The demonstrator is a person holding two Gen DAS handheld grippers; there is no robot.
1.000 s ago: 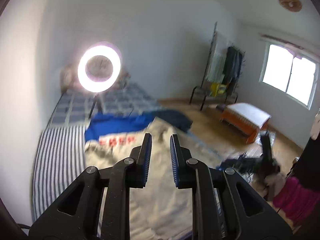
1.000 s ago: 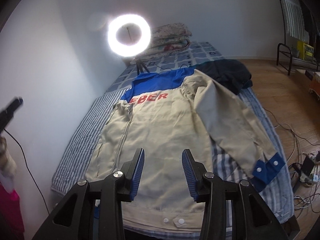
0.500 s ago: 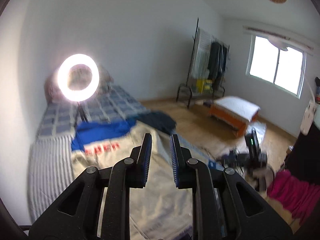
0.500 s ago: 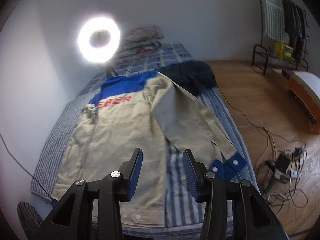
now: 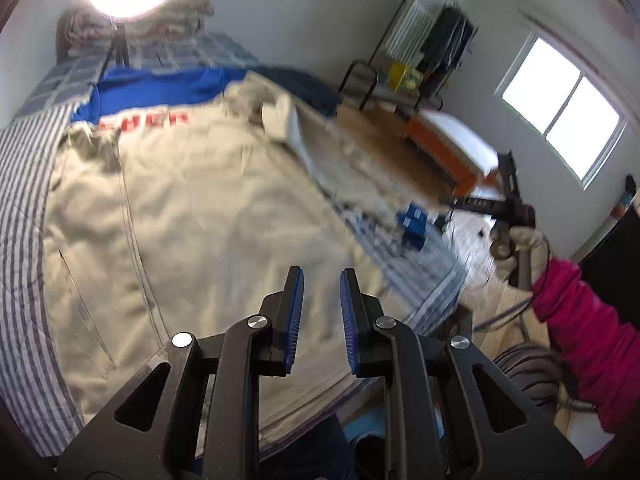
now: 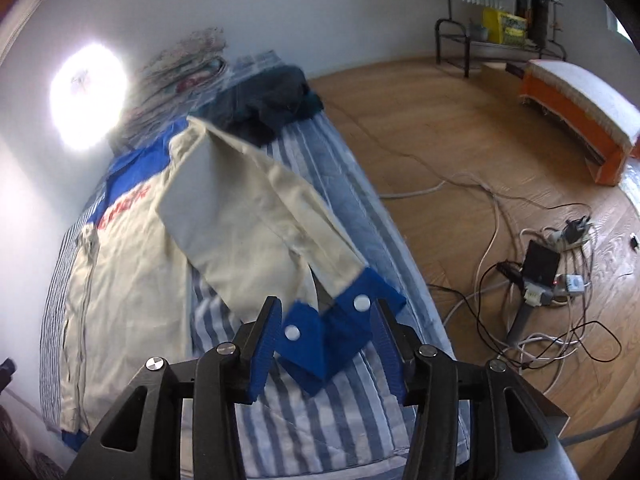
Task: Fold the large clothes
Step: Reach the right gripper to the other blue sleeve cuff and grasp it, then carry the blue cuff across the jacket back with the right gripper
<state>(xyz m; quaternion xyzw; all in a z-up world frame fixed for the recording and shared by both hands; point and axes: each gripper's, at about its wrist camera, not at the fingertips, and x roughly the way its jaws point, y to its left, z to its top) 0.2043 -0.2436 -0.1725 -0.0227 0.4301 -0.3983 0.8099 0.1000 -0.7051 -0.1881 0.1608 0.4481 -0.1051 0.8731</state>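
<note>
While the jacket (image 5: pixel 208 216) lies flat on the bed (image 6: pixel 344 412), unfolded, right gripper (image 6: pixel 326 340) jaws, just widening, straddle the blue cuff (image 6: pixel 340 332) ungripped; left gripper (image 5: pixel 320 316) jaws narrow, empty above the hem.

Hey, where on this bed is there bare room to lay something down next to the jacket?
The striped sheet is bare below the sleeve's blue cuff, toward the foot of the bed. A narrow striped strip also lies bare along the wall side of the jacket. The head end is crowded: dark clothes and folded bedding.
</note>
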